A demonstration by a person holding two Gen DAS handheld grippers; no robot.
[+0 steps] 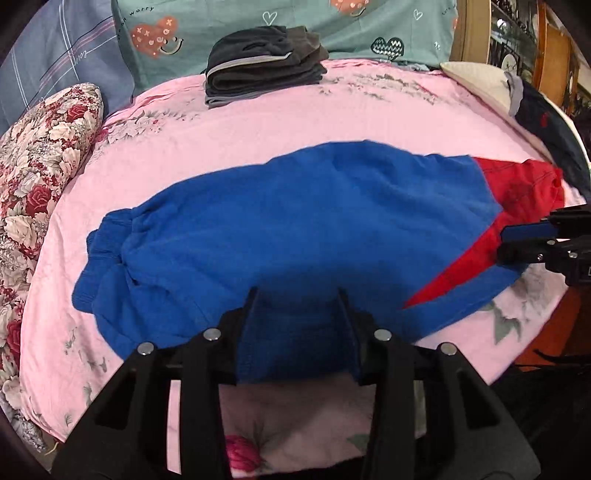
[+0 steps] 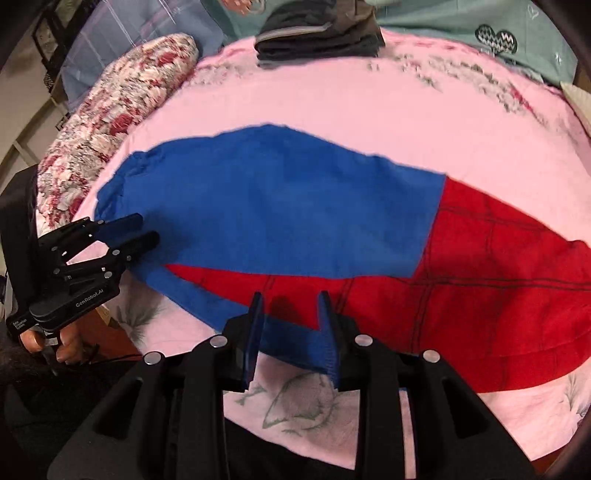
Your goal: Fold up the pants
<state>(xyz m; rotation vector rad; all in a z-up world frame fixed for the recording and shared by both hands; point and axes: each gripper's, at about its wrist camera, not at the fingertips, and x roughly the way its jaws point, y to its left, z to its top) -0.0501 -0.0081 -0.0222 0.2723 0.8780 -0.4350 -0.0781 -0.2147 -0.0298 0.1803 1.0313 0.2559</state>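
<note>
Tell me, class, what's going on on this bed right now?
A person with a gripper in each hand is folding blue-and-red pants spread across a pink bedsheet. The left gripper and right gripper both sit open at the pants' near edge, gripping nothing. A stack of folded dark clothes waits by the pillows.

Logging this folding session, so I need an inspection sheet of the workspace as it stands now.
Surface: pink floral bedsheet, wrinkled.
Job's things: blue and red pants lying flat across the bed.
Clutter: stack of folded dark clothes at the far side; floral pillow; dark garment at the bed's edge.
Grippers: left claw open over the blue fabric; right claw open at the pants' near edge.
Cables: nothing seen.
Surroundings: teal heart-print pillow, wooden furniture.
</note>
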